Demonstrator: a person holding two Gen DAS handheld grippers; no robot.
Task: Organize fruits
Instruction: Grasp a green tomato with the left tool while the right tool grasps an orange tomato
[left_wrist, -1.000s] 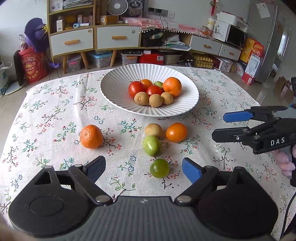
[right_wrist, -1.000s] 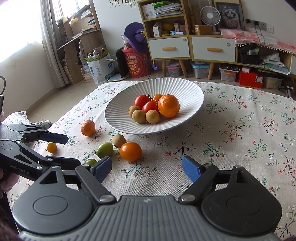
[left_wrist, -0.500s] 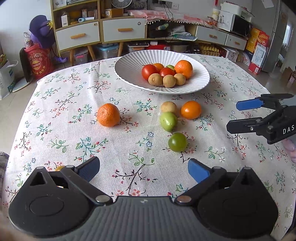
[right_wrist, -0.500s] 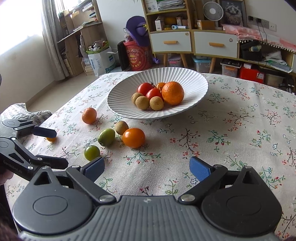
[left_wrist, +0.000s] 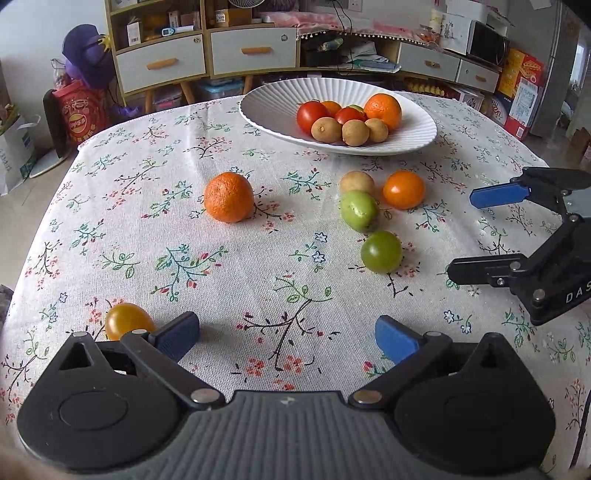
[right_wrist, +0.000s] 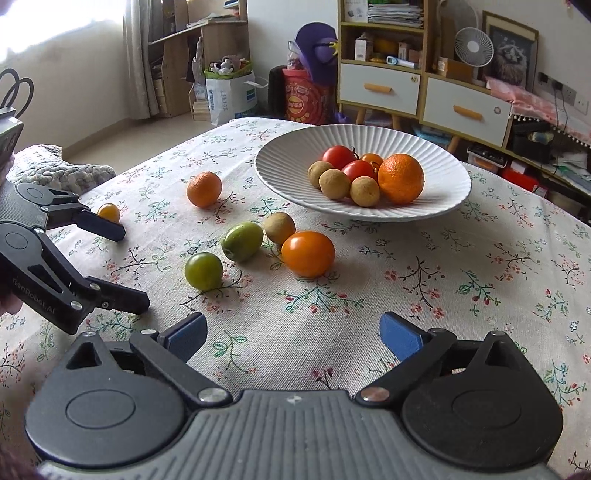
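Hovering with both my left gripper (left_wrist: 286, 336) and right gripper (right_wrist: 293, 332) spread and empty, I should straddle the yellow tomato (left_wrist: 125, 320), farthest from the plate (left_wrist: 266, 110), squarely before squeezing gently.

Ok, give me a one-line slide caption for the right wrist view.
Open right gripper faces six loose fruits on the floral tablecloth before the white ribbed plate; open left gripper alongside.

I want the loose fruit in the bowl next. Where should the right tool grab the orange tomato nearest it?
Grip the orange tomato across its widest middle, coming from the near, open side. The brown fruit sits close behind it on the left, so the right tool, now open, should straddle it left to right.
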